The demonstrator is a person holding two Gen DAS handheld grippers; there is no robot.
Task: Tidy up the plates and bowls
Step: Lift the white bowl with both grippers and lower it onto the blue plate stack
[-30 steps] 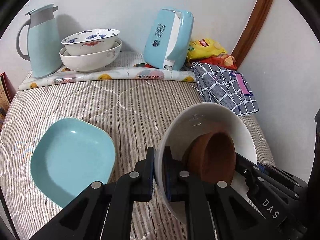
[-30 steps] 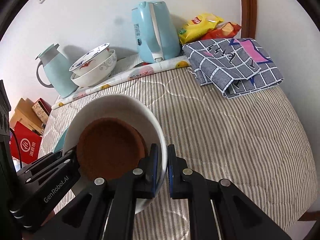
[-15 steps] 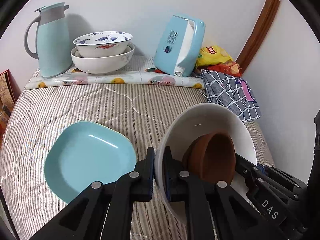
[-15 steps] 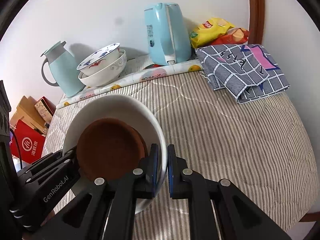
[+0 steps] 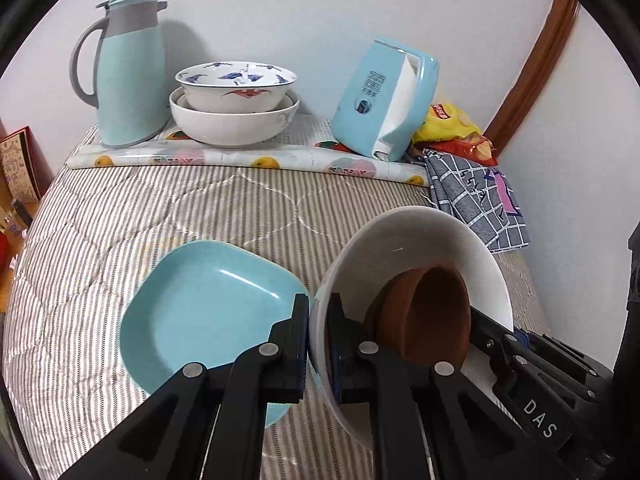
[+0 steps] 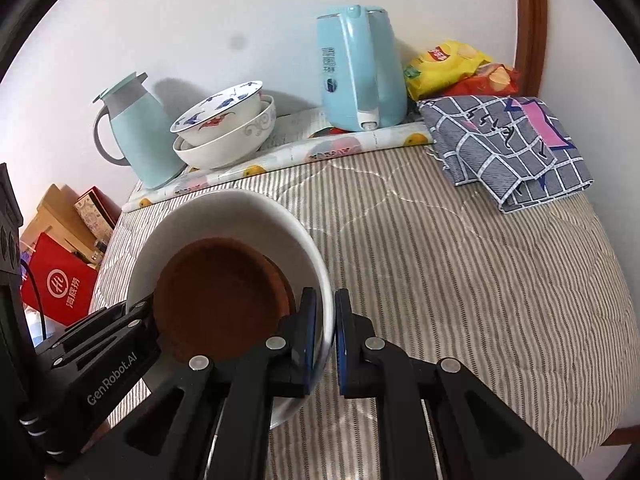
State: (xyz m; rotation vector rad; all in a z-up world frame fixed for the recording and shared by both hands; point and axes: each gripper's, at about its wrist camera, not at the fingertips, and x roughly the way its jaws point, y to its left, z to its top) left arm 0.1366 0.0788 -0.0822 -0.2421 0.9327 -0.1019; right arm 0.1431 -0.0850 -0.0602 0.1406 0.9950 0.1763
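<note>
A large white bowl (image 5: 404,240) with a small brown bowl (image 5: 432,312) inside hangs above the striped bed. My left gripper (image 5: 319,312) is shut on its left rim, and my right gripper (image 6: 325,308) is shut on the opposite rim of the white bowl (image 6: 224,212), where the brown bowl (image 6: 216,296) also shows. A light blue square plate (image 5: 208,312) lies on the cover just left of the held bowl. At the back, a patterned bowl (image 5: 236,84) sits nested in a white bowl (image 5: 234,124).
A light blue jug (image 5: 128,72) and a blue kettle (image 5: 384,96) flank the stacked bowls on a fruit-print mat (image 5: 240,158). A checked cloth (image 5: 480,196) and snack bags (image 5: 456,128) lie at the back right. Boxes and a red bag (image 6: 60,284) stand beside the bed.
Both grippers have carried the white bowl sideways to the left; the blue plate now lies closer, right beside the left gripper's fingers. The grip on the rim is unchanged.
</note>
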